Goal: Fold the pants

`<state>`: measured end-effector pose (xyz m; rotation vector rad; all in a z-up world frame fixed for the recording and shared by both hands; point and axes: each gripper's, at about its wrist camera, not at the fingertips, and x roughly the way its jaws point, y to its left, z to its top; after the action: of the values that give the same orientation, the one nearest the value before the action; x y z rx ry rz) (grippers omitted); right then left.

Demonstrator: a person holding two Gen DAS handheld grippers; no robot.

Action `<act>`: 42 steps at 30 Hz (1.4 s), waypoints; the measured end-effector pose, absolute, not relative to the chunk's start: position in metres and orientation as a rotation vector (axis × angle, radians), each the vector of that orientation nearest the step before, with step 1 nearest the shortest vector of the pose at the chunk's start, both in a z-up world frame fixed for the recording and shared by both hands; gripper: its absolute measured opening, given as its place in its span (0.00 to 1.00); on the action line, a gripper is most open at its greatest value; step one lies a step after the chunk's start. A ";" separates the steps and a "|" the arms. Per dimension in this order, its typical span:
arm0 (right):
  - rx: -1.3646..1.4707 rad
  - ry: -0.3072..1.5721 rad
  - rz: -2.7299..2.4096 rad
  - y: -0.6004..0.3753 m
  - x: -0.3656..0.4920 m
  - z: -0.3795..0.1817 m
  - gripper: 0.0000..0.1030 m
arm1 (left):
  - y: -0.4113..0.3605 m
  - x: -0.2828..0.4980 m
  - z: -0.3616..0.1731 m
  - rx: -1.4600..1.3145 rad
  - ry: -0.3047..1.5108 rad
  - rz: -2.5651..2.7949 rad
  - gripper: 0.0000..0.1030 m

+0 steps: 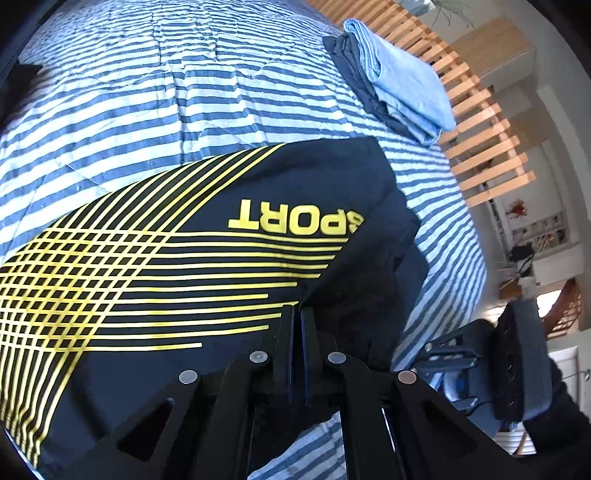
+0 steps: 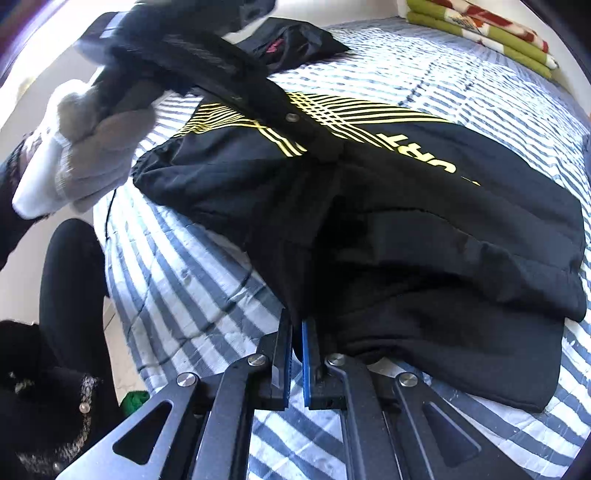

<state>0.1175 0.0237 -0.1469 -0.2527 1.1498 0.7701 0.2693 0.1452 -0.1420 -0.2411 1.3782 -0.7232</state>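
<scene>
Both tools angled steeply down, clamped on black pants [image 1: 207, 266]

My pants [image 1: 207, 266] — black, crossed with yellow lines and yellow lettering — lie on my blue-and-white striped quilt [image 1: 155, 85]; light-blue folded cloth [image 1: 402, 81] beyond.

A blue-and-white striped bedspread [image 1: 155, 92] covers the bed. A folded light blue cloth [image 1: 402, 85] lies on a dark garment near wooden slats [image 1: 476, 122]. Green folded blankets [image 2: 480, 33] sit at the far edge.
</scene>
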 end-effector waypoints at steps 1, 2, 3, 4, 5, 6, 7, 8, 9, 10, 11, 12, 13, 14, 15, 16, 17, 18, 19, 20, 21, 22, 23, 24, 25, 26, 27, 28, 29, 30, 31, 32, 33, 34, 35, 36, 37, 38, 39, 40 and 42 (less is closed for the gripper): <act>-0.274 1.152 0.769 0.024 0.116 -0.147 0.04 | 0.145 0.268 -0.142 -0.243 1.380 -0.737 0.03; -0.285 1.153 0.766 0.024 0.118 -0.145 0.05 | 0.141 0.264 -0.142 -0.214 1.376 -0.743 0.03; -0.260 1.154 0.766 0.021 0.122 -0.142 0.05 | 0.140 0.262 -0.142 -0.202 1.376 -0.749 0.03; -0.215 1.163 0.772 0.016 0.128 -0.138 0.11 | 0.138 0.260 -0.142 -0.203 1.379 -0.761 0.03; -0.176 1.166 0.778 0.013 0.133 -0.136 0.17 | 0.137 0.258 -0.142 -0.207 1.382 -0.766 0.03; -0.125 1.151 0.789 0.009 0.138 -0.131 0.33 | 0.138 0.258 -0.142 -0.212 1.382 -0.767 0.03; -0.097 1.137 0.792 0.007 0.142 -0.128 0.46 | 0.138 0.258 -0.142 -0.214 1.382 -0.770 0.03; -0.070 1.128 0.792 0.007 0.148 -0.127 0.47 | 0.139 0.259 -0.142 -0.219 1.381 -0.767 0.03; -0.055 1.132 0.798 0.008 0.152 -0.127 0.47 | 0.140 0.260 -0.142 -0.234 1.384 -0.767 0.03; -0.034 1.146 0.812 0.010 0.158 -0.129 0.47 | 0.141 0.260 -0.141 -0.237 1.384 -0.770 0.03; -0.015 1.161 0.825 0.012 0.163 -0.132 0.47 | 0.141 0.260 -0.140 -0.237 1.382 -0.769 0.03; -0.002 1.175 0.837 0.015 0.167 -0.135 0.47 | 0.142 0.260 -0.139 -0.238 1.380 -0.771 0.03; 0.018 1.189 0.859 0.019 0.167 -0.139 0.47 | 0.143 0.259 -0.137 -0.238 1.378 -0.774 0.03; 0.025 1.195 0.860 0.023 0.167 -0.141 0.46 | 0.144 0.259 -0.135 -0.244 1.375 -0.774 0.04; 0.018 1.202 0.852 0.028 0.165 -0.144 0.32 | 0.146 0.259 -0.134 -0.256 1.378 -0.773 0.06; -0.008 1.215 0.859 0.033 0.158 -0.147 0.10 | 0.151 0.261 -0.133 -0.275 1.387 -0.770 0.10; -0.034 1.217 0.865 0.036 0.152 -0.147 0.08 | 0.160 0.263 -0.131 -0.292 1.387 -0.751 0.23; -0.073 1.202 0.868 0.038 0.141 -0.146 0.08 | 0.169 0.264 -0.129 -0.296 1.372 -0.724 0.34; -0.114 1.198 0.876 0.038 0.128 -0.146 0.08 | 0.183 0.265 -0.127 -0.299 1.350 -0.695 0.37; -0.141 1.199 0.872 0.038 0.119 -0.147 0.08 | 0.194 0.266 -0.127 -0.294 1.342 -0.669 0.37; -0.176 1.202 0.855 0.037 0.111 -0.150 0.08 | 0.202 0.267 -0.129 -0.285 1.339 -0.644 0.37; -0.212 1.196 0.820 0.036 0.104 -0.153 0.08 | 0.208 0.267 -0.131 -0.265 1.336 -0.619 0.37; -0.212 1.198 0.805 0.035 0.101 -0.154 0.08 | 0.216 0.269 -0.139 -0.244 1.344 -0.580 0.37; -0.200 1.202 0.800 0.034 0.100 -0.154 0.08 | 0.219 0.271 -0.145 -0.233 1.353 -0.563 0.37; -0.182 1.204 0.794 0.033 0.099 -0.152 0.09 | 0.221 0.275 -0.151 -0.207 1.357 -0.532 0.37; -0.169 1.212 0.791 0.032 0.099 -0.153 0.10 | 0.226 0.279 -0.159 -0.167 1.357 -0.460 0.36; -0.161 1.221 0.790 0.032 0.098 -0.154 0.11 | 0.231 0.285 -0.165 -0.172 1.358 -0.419 0.33; -0.169 1.221 0.788 0.030 0.096 -0.154 0.11 | 0.237 0.288 -0.164 -0.209 1.347 -0.423 0.34; -0.184 1.227 0.793 0.030 0.094 -0.152 0.11 | 0.241 0.290 -0.161 -0.239 1.342 -0.413 0.34; -0.194 1.239 0.810 0.026 0.090 -0.148 0.11 | 0.243 0.289 -0.155 -0.227 1.320 -0.396 0.34; -0.202 1.249 0.823 0.019 0.085 -0.143 0.11 | 0.244 0.287 -0.150 -0.205 1.302 -0.388 0.34; -0.201 1.234 0.808 0.011 0.083 -0.137 0.11 | 0.245 0.282 -0.143 -0.197 1.290 -0.404 0.34; -0.188 1.218 0.777 0.000 0.083 -0.131 0.12 | 0.246 0.276 -0.137 -0.207 1.283 -0.425 0.34; -0.153 1.208 0.732 -0.018 0.092 -0.125 0.15 | 0.246 0.271 -0.133 -0.220 1.279 -0.446 0.35; -0.117 1.199 0.684 -0.032 0.098 -0.120 0.18 | 0.246 0.261 -0.128 -0.238 1.275 -0.486 0.37; -0.078 1.185 0.622 -0.044 0.106 -0.116 0.27 | 0.240 0.247 -0.122 -0.233 1.269 -0.522 0.37; -0.005 1.163 0.519 -0.072 0.118 -0.111 0.34 | 0.235 0.239 -0.118 -0.220 1.263 -0.536 0.38; 0.066 1.162 0.443 -0.092 0.129 -0.110 0.36 | 0.225 0.225 -0.115 -0.188 1.259 -0.577 0.38; 0.167 1.172 0.368 -0.116 0.142 -0.112 0.36 | 0.217 0.214 -0.114 -0.168 1.261 -0.610 0.38; 0.235 1.180 0.324 -0.132 0.150 -0.114 0.36 | 0.209 0.205 -0.115 -0.150 1.264 -0.634 0.38; 0.410 1.204 0.219 -0.164 0.170 -0.123 0.36 | 0.188 0.188 -0.121 -0.122 1.290 -0.676 0.38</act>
<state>0.1699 -0.1636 -0.1227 0.4099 1.2039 0.2194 0.1884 0.1881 -0.1213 -0.1216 1.2900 -0.6759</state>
